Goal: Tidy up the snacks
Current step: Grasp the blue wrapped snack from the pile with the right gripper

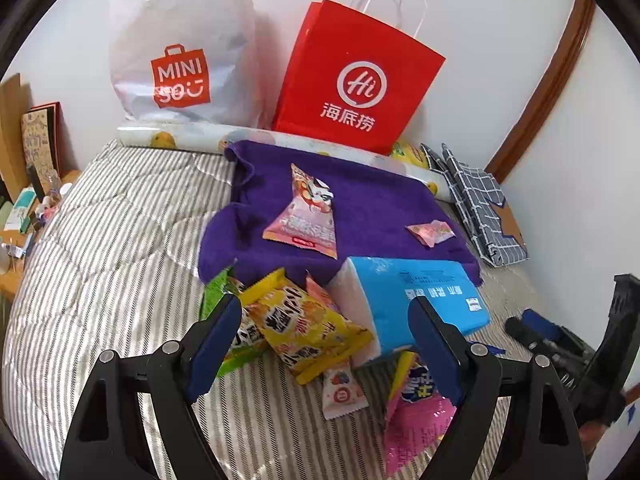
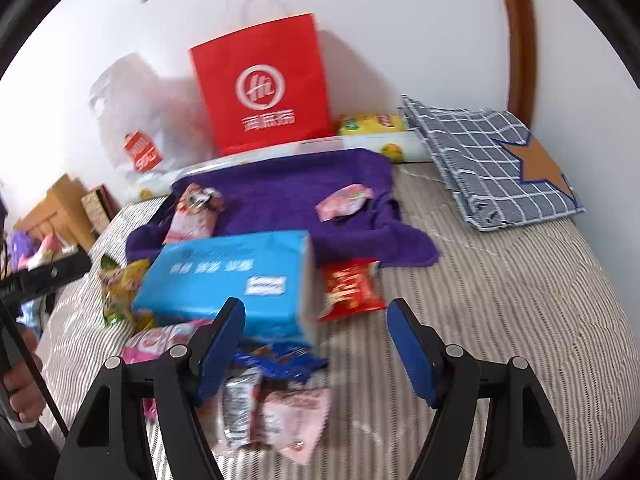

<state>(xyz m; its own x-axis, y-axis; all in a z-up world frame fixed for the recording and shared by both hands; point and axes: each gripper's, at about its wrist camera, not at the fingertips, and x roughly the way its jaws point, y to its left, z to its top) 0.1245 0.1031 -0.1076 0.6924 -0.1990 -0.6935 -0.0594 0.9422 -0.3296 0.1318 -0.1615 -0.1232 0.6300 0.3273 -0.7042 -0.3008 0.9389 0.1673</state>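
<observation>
Loose snack packets lie on a striped quilt [image 1: 112, 260] beside a purple towel [image 1: 380, 208]. My left gripper [image 1: 324, 336] stands open just above a yellow packet [image 1: 308, 328], with a green packet [image 1: 216, 288] at its left finger and a magenta one [image 1: 416, 412] under its right. A blue tissue pack [image 1: 416, 300] lies behind. On the towel rest a pink packet [image 1: 306, 216] and a small pink candy [image 1: 430, 232]. My right gripper [image 2: 316, 340] is open over a blue wrapper [image 2: 280, 360] and a pale pink packet [image 2: 296, 420], and grips nothing. A red packet [image 2: 350, 290] lies beside the tissue pack [image 2: 224, 280].
A red paper bag [image 1: 356, 80] and a white plastic bag [image 1: 180, 52] lean on the wall behind a patterned roll [image 1: 180, 138]. A checked blue cloth [image 2: 492, 160] lies at the right. A cluttered wooden side table [image 1: 24, 208] stands left. A hand [image 2: 20, 392] shows at the lower left.
</observation>
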